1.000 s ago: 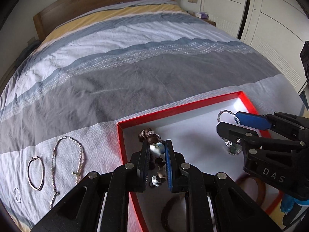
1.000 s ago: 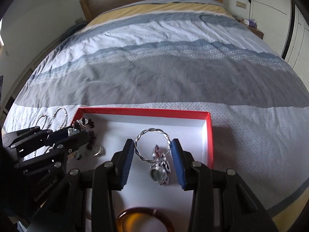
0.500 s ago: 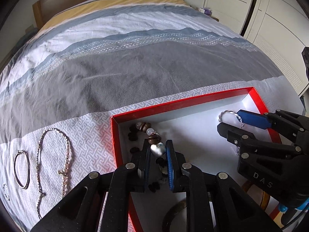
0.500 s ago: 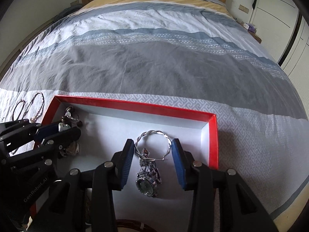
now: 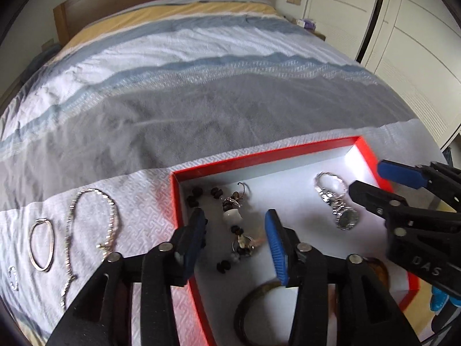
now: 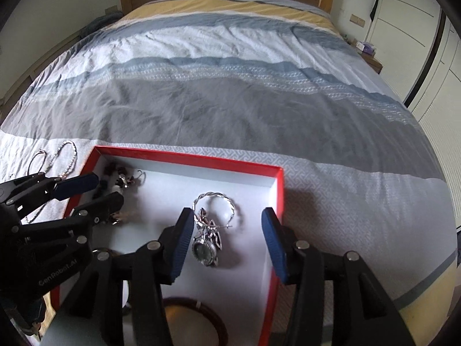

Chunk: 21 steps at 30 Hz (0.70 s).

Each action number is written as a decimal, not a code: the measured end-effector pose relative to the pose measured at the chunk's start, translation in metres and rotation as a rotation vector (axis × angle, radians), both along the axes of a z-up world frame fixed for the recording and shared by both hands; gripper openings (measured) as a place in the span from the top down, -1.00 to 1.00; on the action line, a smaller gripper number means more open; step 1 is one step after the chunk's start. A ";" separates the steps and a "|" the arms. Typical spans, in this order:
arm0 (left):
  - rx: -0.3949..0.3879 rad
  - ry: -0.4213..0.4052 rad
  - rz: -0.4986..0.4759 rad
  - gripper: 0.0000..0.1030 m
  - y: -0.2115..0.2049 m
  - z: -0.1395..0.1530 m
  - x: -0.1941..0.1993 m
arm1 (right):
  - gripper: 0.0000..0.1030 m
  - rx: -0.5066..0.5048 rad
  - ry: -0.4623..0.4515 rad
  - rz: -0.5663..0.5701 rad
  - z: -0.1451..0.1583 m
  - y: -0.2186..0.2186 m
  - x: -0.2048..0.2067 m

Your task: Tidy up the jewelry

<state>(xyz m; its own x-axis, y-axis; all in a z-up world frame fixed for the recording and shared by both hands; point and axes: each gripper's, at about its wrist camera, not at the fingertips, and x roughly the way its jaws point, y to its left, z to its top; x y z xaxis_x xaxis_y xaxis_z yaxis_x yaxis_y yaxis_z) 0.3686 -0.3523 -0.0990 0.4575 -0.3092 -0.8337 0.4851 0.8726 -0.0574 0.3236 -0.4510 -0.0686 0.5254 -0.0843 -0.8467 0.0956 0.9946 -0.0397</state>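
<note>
Jaws on the left gripper (image 5: 234,238) were spreading, nothing pinched; in the left wrist view the beaded bracelet (image 5: 234,225) lay loose on the red box (image 5: 259,160) floor between the pads. Off to the left on the bedspread (image 5: 201,109) sat a chain necklace (image 5: 86,225) and a bangle (image 5: 41,243), not boxed yet.

Right wrist view: the right gripper (image 6: 227,243) was opening too, the watch (image 6: 205,248) and twisted silver bangle (image 6: 217,209) dropped between its pads. Honestly, the risk looked like a strand snagging a pad on the way out and dragging everything out again.
</note>
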 end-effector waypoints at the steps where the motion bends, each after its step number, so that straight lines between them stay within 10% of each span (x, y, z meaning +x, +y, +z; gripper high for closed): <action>1: -0.012 -0.011 0.003 0.04 0.003 0.008 -0.006 | 0.09 0.003 -0.012 -0.003 0.007 0.000 -0.006; 21: -0.069 -0.309 0.066 -0.21 0.090 0.155 -0.189 | 0.07 0.109 -0.233 -0.036 0.133 0.049 -0.192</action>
<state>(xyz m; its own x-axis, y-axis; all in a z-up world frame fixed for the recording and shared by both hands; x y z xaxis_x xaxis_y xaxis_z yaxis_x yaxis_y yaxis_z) 0.1801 -0.2628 0.0563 0.7064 -0.3220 -0.6303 0.4317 0.9017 0.0233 0.1313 -0.4021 0.0647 0.7055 -0.0215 -0.7083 0.1248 0.9877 0.0943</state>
